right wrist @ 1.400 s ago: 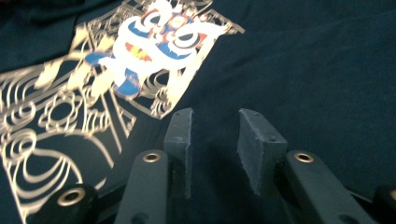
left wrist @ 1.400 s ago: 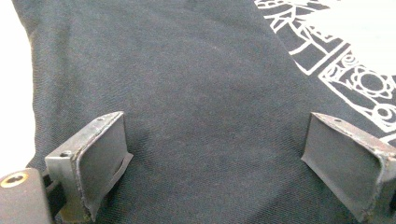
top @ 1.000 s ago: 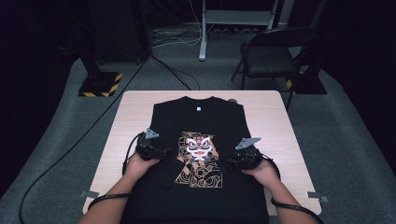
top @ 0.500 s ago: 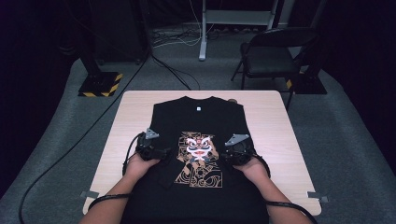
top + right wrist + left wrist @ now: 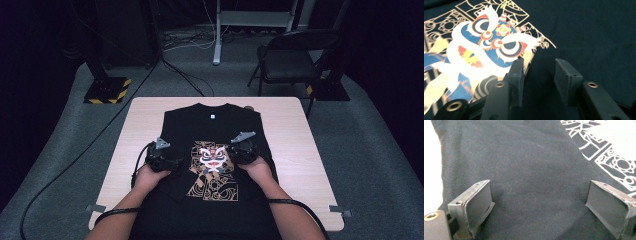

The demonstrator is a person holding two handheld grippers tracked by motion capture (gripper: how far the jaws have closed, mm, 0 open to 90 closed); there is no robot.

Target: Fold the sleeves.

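**Black shirt spread on a pale table**

The table (image 5: 295,145) shows bare margins at frame left and right of the black T-shirt (image 5: 220,125), centred. Left gripper (image 5: 167,164) gapes wide over cloth; right gripper (image 5: 239,152), jaws apart and just narrowing, grips nothing beside the lion print (image 5: 486,45). The neck label is unreadable.

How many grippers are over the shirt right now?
2. The left gripper sits on the plain black cloth left of the shirt's lion print; the right gripper sits at the print's right edge. Both show a gap between their jaws.
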